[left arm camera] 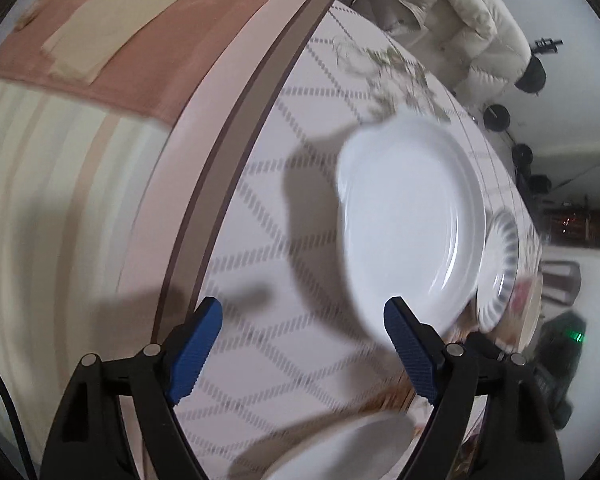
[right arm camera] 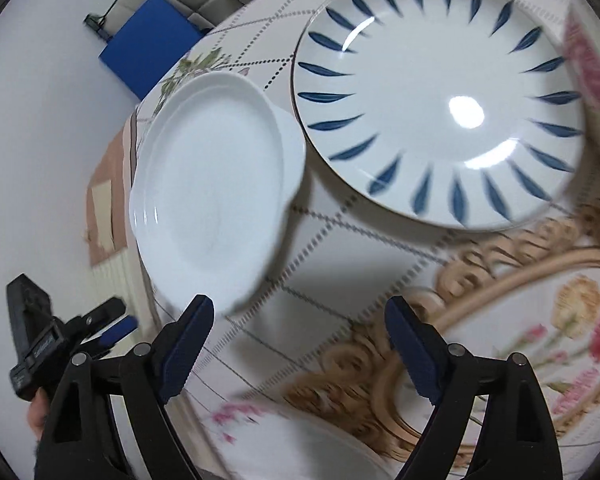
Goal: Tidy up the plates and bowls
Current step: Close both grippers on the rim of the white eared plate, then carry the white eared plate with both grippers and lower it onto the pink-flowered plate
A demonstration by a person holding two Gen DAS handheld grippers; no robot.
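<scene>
A plain white plate (left arm camera: 408, 216) lies on the patterned tablecloth; it also shows in the right wrist view (right arm camera: 208, 196), stacked on another white dish. A white plate with blue leaf marks (right arm camera: 440, 100) lies beside it and shows edge-on in the left wrist view (left arm camera: 498, 264). A further white dish (left arm camera: 340, 448) sits under the left gripper; another white rim (right arm camera: 308, 448) shows under the right one. My left gripper (left arm camera: 302, 350) is open and empty, near the white plate's edge. My right gripper (right arm camera: 300, 350) is open and empty above the cloth. The left gripper (right arm camera: 112, 328) also appears in the right wrist view.
The table (left arm camera: 260, 92) has a brown-banded edge at the left. A cream padded coat (left arm camera: 452, 12) lies at the far end. A blue box (right arm camera: 148, 48) stands beyond the table. The cloth has gold scrollwork and flowers (right arm camera: 560, 320).
</scene>
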